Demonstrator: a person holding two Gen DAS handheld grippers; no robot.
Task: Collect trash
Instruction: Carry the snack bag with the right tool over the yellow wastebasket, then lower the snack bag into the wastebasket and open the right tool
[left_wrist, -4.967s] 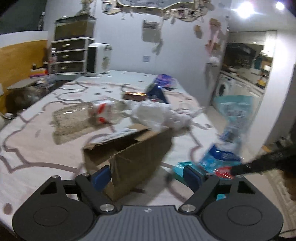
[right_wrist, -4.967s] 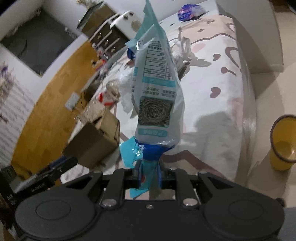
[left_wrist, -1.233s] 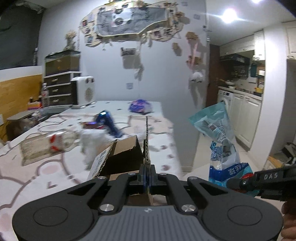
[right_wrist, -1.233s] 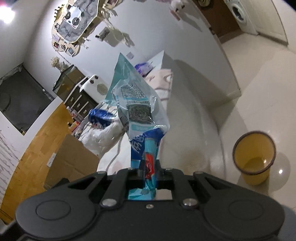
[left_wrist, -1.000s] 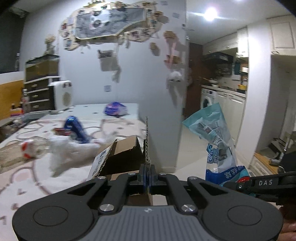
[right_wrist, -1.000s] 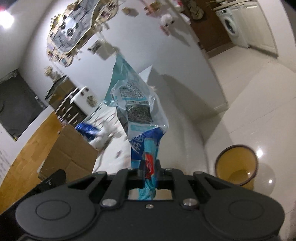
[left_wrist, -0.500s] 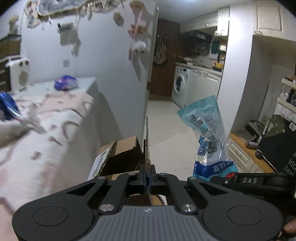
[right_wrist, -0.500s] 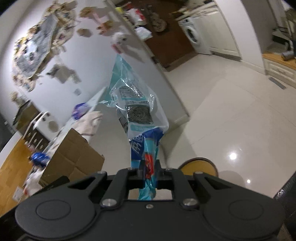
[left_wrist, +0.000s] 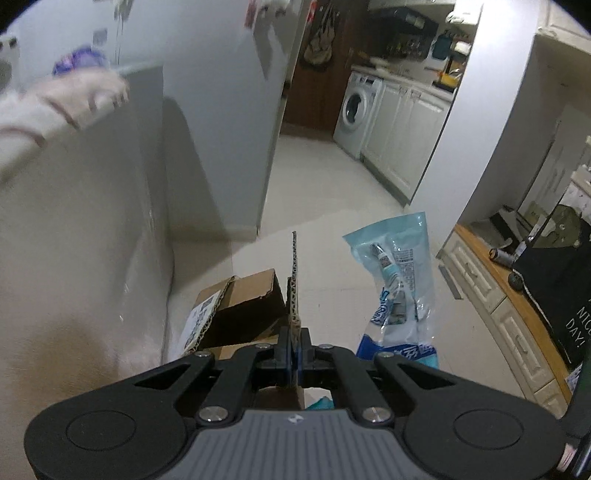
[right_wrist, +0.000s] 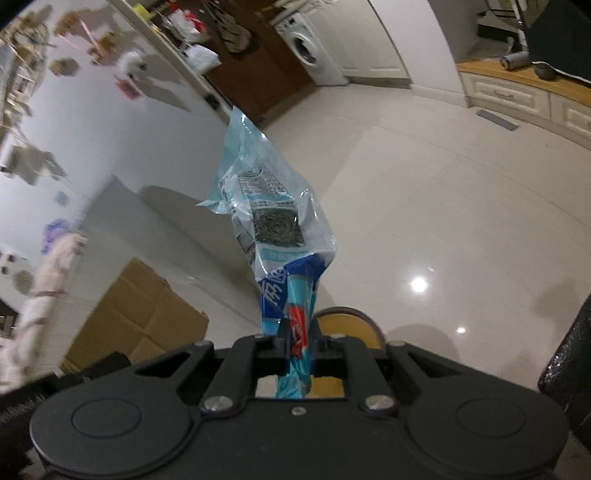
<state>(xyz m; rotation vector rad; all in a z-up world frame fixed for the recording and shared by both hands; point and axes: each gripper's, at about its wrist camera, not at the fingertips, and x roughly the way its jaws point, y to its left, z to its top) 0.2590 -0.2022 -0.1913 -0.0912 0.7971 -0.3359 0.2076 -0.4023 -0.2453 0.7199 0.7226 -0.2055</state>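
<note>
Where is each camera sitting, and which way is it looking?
Left wrist: on the left gripper, looking down at the floor by the bed; its fingers pinch a cardboard box.
Right wrist: on the right gripper, looking down at the yellow bin; its fingers pinch a blue plastic bag.
Shared: box, bag, washing machine.

floor: glossy pale tile | washing machine | white cabinets

floor open ahead | table side blocks left | bin below R gripper
</note>
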